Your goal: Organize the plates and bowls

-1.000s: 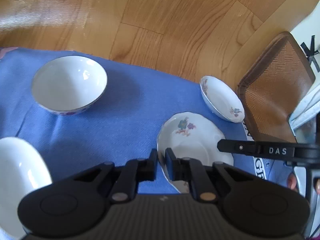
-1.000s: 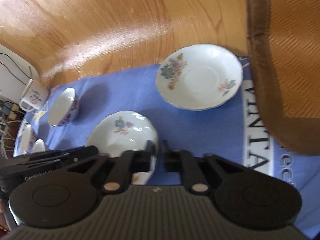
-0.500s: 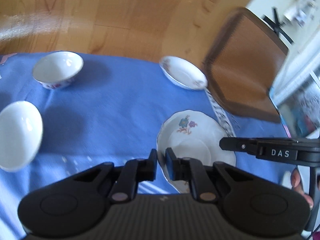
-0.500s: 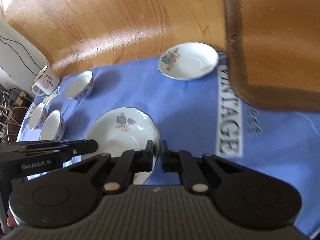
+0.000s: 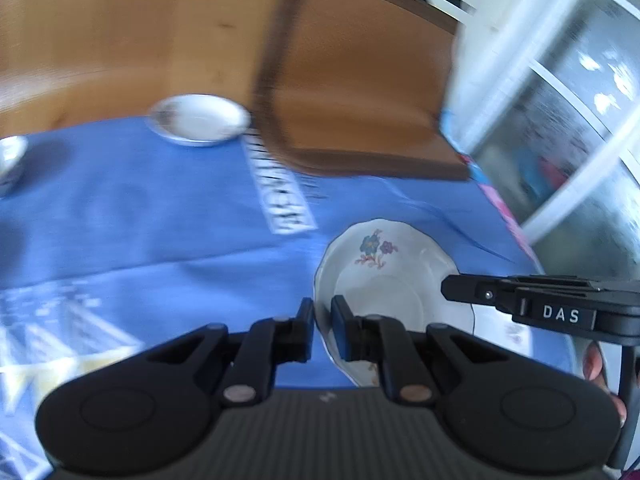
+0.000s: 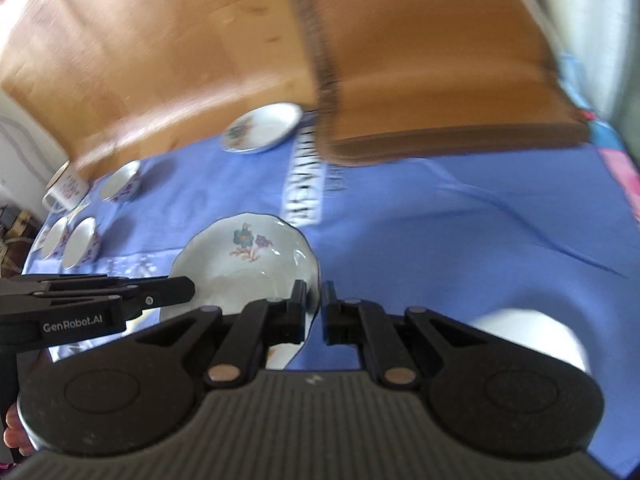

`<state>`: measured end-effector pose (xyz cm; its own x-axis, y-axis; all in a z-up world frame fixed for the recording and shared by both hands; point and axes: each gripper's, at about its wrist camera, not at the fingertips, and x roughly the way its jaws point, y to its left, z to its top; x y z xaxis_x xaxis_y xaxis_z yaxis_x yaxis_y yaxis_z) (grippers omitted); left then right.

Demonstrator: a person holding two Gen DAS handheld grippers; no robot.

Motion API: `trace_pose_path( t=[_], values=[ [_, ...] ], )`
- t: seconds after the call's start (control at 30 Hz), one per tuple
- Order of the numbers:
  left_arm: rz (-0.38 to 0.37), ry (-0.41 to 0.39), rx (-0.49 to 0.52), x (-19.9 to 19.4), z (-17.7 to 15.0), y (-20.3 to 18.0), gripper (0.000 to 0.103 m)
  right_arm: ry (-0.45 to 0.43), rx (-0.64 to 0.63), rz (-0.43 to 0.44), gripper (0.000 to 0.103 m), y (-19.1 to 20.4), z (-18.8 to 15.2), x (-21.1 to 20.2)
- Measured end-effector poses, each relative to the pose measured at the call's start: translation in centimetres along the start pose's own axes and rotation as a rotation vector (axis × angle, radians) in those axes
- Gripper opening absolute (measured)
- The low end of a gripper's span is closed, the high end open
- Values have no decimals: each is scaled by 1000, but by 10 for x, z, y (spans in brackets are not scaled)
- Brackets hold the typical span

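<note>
Tongs on both sides pinch one flowered plate (image 5: 394, 276): left gripper (image 5: 323, 322) on its left rim, right gripper (image 6: 313, 306) on its right rim, above the blue cloth (image 6: 440, 232)

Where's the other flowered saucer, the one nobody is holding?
The loose saucer sits at the far edge of the blue tablecloth, just left of the brown chair, in both wrist views.

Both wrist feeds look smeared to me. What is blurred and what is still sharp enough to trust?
Left wrist view: the chair, far plate and tablecloth lettering are motion-smeared; the left gripper and the held plate are sharp. Right wrist view: chair and floor smeared; the right gripper and the plate's flowers are crisp, with window glare on its rim.
</note>
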<state>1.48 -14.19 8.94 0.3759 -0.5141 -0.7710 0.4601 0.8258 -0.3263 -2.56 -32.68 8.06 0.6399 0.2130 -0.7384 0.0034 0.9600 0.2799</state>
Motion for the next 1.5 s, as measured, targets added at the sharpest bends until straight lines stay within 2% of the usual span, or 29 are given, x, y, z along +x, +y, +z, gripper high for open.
trace_pose_path(
  t=[0.2,0.4,1.1,1.37,1.5],
  values=[
    [-62,43,60,30,-3,-61,11,-45,84,-86,9,-54,-22,-40],
    [-75,66,92,45,-3,-92,11,-68,128,-130,9,-85,-34,-58],
    [-66,120,133,77,-15,-120,11,-53,180,-168,10,-123,-54,-59],
    [-63,121,155,79,-16,-125,11,-50,160,-199,12,-125,-54,-52],
    [-62,115,160,77,-17,-126,16,-63,125,-238,15,-120,-51,-50]
  ],
)
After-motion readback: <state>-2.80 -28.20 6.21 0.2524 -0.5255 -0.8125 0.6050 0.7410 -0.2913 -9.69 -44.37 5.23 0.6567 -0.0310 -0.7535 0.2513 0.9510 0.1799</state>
